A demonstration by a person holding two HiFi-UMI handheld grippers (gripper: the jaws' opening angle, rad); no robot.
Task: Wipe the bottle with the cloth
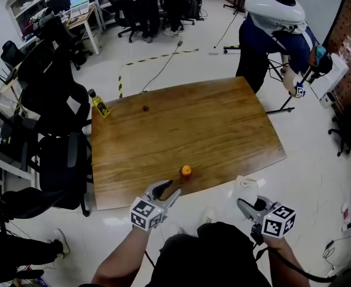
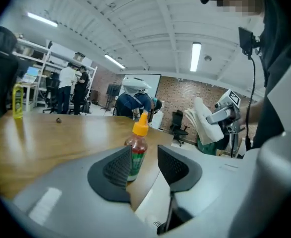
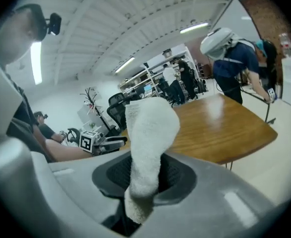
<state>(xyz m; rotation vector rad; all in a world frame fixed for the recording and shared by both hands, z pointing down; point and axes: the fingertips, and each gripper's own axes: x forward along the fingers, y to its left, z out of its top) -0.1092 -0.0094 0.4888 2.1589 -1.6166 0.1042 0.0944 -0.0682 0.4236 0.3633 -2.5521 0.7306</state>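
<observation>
A small sauce bottle [image 1: 186, 172] with an orange cap and red contents stands upright near the front edge of the wooden table [image 1: 211, 124]. My left gripper [image 1: 167, 191] is just in front of it, jaws open. In the left gripper view the bottle [image 2: 137, 150] shows in the gap between the open jaws of that gripper [image 2: 144, 157], its base hidden behind the left pad; no pad presses on it. My right gripper [image 1: 247, 206] hangs off the table's front right, shut on a white cloth [image 1: 247, 186]. In the right gripper view the cloth [image 3: 149, 138] stands up out of the shut gripper [image 3: 145, 175].
A yellow bottle [image 1: 99, 104] stands at the table's far left corner, and a small dark object [image 1: 145, 107] lies near it. A person in a white helmet [image 1: 277, 8] works at the far right. Black office chairs [image 1: 55, 100] crowd the table's left side.
</observation>
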